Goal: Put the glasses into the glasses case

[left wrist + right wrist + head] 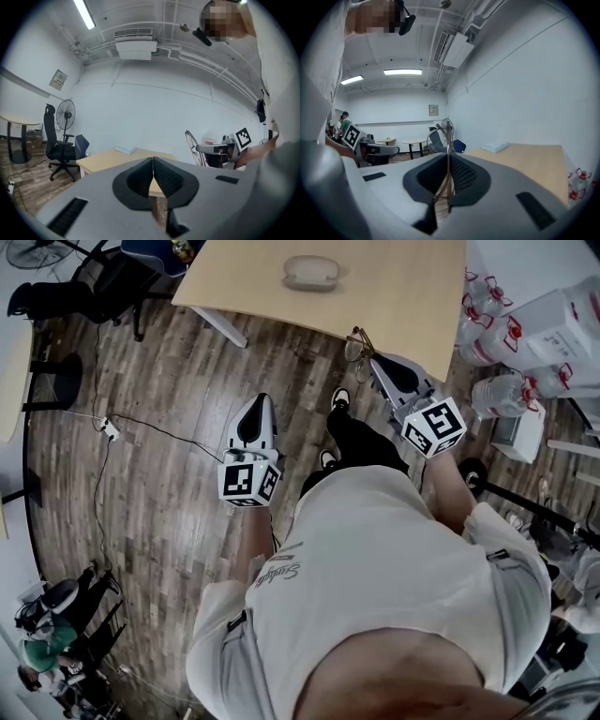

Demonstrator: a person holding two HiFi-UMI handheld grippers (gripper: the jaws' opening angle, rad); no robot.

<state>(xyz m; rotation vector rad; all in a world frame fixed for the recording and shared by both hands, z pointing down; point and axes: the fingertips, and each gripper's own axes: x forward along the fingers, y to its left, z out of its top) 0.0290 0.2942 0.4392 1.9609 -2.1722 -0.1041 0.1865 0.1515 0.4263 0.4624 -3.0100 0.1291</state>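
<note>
My right gripper is shut on thin wire-framed glasses, held in the air just off the near edge of the wooden table. In the right gripper view the glasses stand pinched between the pads, lenses sticking up past the tips. A grey closed glasses case lies on the table's far part; it shows as a pale flat shape in the right gripper view. My left gripper hangs over the floor, left of the table, shut with nothing between its pads.
Several water bottles and boxes crowd the floor to the right. A cable and power strip lie on the floor at left. An office chair and a fan stand beyond the table. People sit at the lower left.
</note>
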